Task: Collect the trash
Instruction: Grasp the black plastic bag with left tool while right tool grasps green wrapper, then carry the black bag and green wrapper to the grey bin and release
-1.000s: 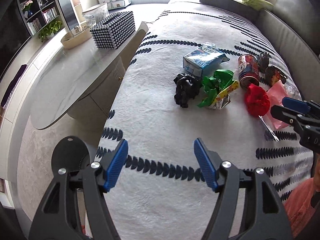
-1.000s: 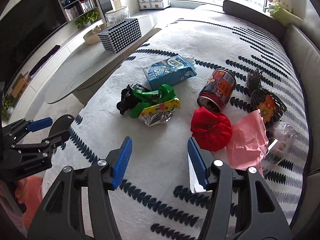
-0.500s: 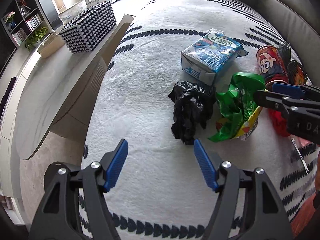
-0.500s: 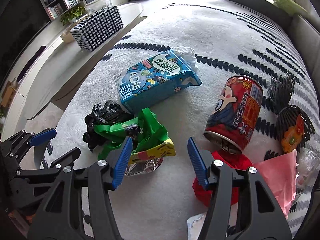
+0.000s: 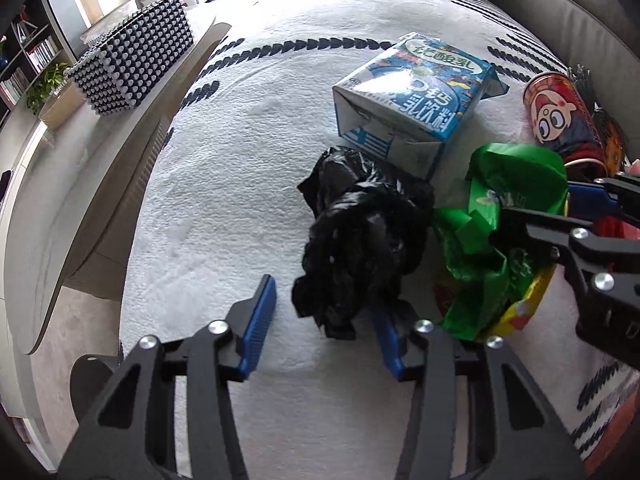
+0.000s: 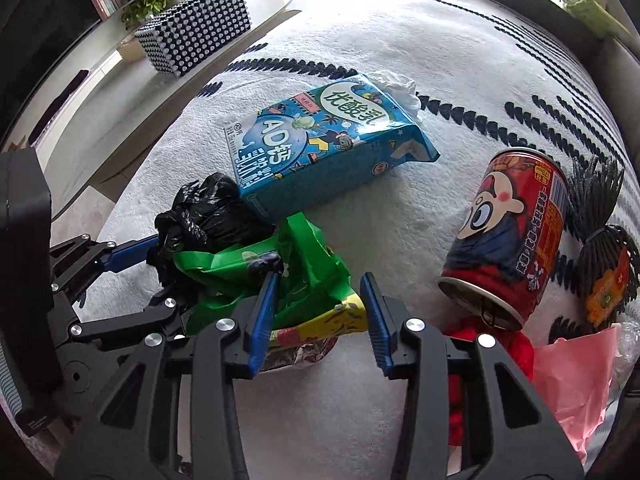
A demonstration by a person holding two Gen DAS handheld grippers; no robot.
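Observation:
Trash lies on a white patterned sofa cover (image 5: 240,168). A crumpled black plastic bag (image 5: 360,232) sits between the fingers of my open left gripper (image 5: 324,320); the bag also shows in the right wrist view (image 6: 208,212). A green and yellow snack wrapper (image 6: 304,280) lies between the fingers of my open right gripper (image 6: 318,316); the wrapper shows in the left wrist view (image 5: 500,240) too. Neither gripper has closed on its item. A blue milk carton (image 6: 320,144) lies behind them and a red can (image 6: 512,236) lies on its side to the right.
Red crumpled material (image 6: 488,344), a pink paper (image 6: 576,376) and a dark cupcake liner (image 6: 604,256) lie at the right. A white tissue (image 6: 396,84) is behind the carton. A grey table (image 5: 80,160) with a studded box (image 5: 136,48) stands left of the sofa.
Both grippers have moved forward and down to the trash. The left now straddles the black bag, the right straddles the green wrapper. Both remain open.

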